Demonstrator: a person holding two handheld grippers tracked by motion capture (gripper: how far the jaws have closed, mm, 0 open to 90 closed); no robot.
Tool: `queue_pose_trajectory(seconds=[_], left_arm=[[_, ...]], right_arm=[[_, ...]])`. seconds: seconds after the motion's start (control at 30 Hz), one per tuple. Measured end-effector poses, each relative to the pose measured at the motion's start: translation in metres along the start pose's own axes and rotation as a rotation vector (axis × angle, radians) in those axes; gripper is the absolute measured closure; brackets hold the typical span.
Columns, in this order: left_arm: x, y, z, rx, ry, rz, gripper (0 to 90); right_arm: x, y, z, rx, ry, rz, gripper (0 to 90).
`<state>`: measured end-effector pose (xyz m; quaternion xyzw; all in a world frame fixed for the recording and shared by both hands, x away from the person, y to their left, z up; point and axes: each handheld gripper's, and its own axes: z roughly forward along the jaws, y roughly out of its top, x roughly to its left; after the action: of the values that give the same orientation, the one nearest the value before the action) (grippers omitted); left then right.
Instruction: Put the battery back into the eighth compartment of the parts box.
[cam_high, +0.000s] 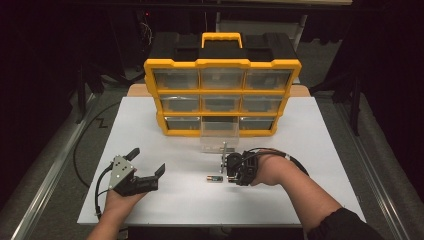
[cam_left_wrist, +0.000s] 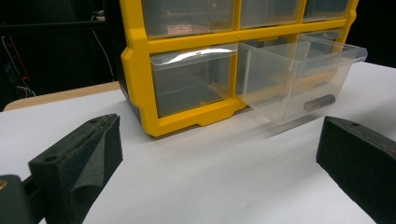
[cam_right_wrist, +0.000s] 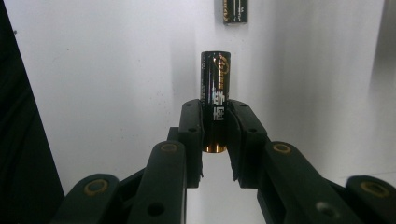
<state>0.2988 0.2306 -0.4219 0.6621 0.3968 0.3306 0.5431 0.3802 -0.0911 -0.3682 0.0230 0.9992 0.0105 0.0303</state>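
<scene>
Battery (cam_right_wrist: 215, 100) pinched between the right gripper (cam_right_wrist: 215, 135) pads above the white table (cam_high: 300, 150), second battery (cam_high: 214, 178) lying near on the table, left gripper (cam_high: 148, 161) spread wide, pulled-out clear drawer (cam_left_wrist: 299, 77) in the yellow organizer (cam_high: 222, 95).

The left tool (cam_high: 148, 168) rests low with its jaws spread wide apart and nothing between them, while the right tool (cam_high: 226, 172), wrist bent inward, has its jaws clamped nearly together.
</scene>
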Motion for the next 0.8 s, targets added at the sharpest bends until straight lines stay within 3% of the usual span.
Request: queue_pose_trajectory(seconds=[0.37,0.47,0.63,0.8], left_arm=[[0.0,0.0,0.0,0.0,0.0,0.0,1.4],[0.0,0.0,0.0,0.0,-0.001,0.002,1.3],[0.0,0.0,0.0,0.001,-0.002,0.002,1.4],[0.0,-0.001,0.0,0.004,-0.002,0.001,1.4]], right_arm=[[-0.005,0.0,-0.01,0.003,-0.014,0.001,78.7],[-0.008,0.001,-0.015,0.0,-0.023,-0.019,78.8],[-0.011,0.002,-0.024,0.005,-0.029,0.008,78.8],[-0.016,0.003,-0.033,0.0,-0.037,0.005,78.8]])
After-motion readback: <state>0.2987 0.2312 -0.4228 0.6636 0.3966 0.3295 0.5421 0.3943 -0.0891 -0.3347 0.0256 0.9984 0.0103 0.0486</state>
